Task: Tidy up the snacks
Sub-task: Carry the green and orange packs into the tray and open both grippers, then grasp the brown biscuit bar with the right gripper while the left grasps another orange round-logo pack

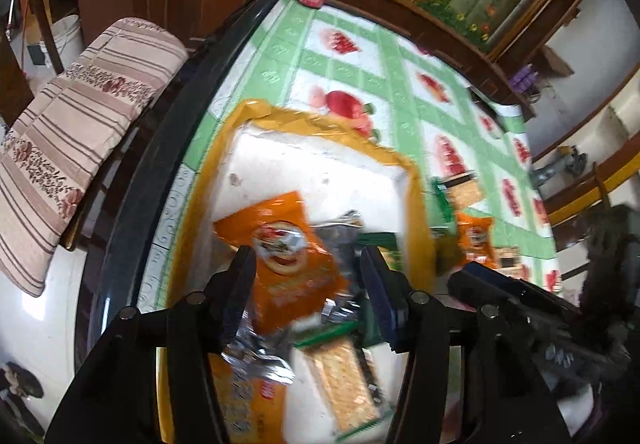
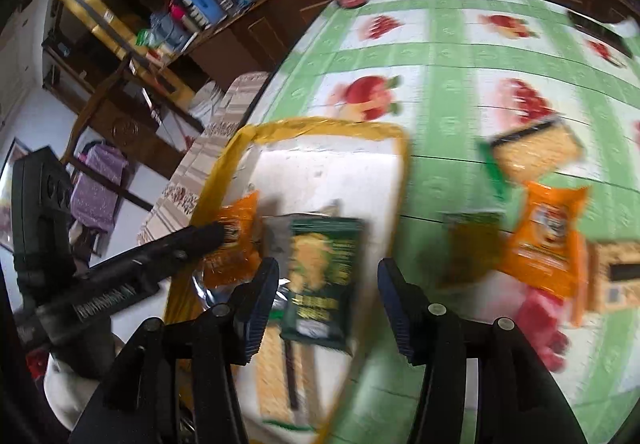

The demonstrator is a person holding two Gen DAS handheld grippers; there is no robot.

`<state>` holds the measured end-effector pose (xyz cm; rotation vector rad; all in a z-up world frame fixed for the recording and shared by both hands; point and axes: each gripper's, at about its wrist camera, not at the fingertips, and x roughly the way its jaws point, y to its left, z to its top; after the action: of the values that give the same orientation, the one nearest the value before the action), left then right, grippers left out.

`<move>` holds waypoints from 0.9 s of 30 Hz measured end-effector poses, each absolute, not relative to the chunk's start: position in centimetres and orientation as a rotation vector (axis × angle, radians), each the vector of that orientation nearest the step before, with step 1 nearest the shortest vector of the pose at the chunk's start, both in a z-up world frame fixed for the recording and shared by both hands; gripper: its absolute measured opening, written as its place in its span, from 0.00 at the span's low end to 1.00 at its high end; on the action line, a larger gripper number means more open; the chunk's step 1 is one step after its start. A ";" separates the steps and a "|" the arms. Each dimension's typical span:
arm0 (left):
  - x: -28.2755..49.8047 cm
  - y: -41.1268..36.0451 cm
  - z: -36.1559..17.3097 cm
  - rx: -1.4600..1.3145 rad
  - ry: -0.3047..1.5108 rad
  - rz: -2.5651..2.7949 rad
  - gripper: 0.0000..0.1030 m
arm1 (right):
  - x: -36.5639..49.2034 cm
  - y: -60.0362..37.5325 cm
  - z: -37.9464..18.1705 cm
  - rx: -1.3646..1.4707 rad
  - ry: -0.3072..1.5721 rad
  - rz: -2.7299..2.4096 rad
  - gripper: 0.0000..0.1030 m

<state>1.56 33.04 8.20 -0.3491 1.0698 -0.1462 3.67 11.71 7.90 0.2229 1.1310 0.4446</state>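
- White box (image 1: 320,164) with yellow-taped rim on the fruit-print tablecloth (image 2: 440,44): collecting bin for the snacks
- Left gripper (image 1: 308,280): jaws spread, grasping nothing, poised above the orange packet (image 1: 288,244) lying inside the box
- Right gripper (image 2: 328,296): jaws likewise released, over the dark green packet (image 2: 324,276) in the box
- Unsorted snacks remain on the cloth beside the box: orange bag (image 2: 544,244), cracker pack (image 2: 536,152), probably next to be gathered

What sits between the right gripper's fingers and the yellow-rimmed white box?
Right wrist view: the right gripper is open above the yellow-rimmed white box. A dark green snack packet appears between the fingers, over the box interior; contact is unclear.
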 end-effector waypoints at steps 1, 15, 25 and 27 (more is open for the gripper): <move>1.1 32.7 8.8 -0.359 1.060 -0.163 0.52 | 3.3 9.9 8.1 0.239 1.122 0.420 0.52; -1.1 24.6 9.5 -0.300 1.093 -0.318 0.58 | 2.2 -10.9 6.7 0.416 1.102 0.012 0.57; -1.6 20.3 9.2 -0.280 1.117 -0.329 0.58 | 8.0 -5.7 4.7 0.109 1.147 0.102 0.57; -1.4 19.4 9.1 -0.269 1.122 -0.327 0.58 | 8.2 -5.4 4.4 0.044 1.151 0.113 0.55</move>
<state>-1.40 19.42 9.06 -0.2688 1.1223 -0.3274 8.18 -5.38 4.39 0.0444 1.1505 0.1127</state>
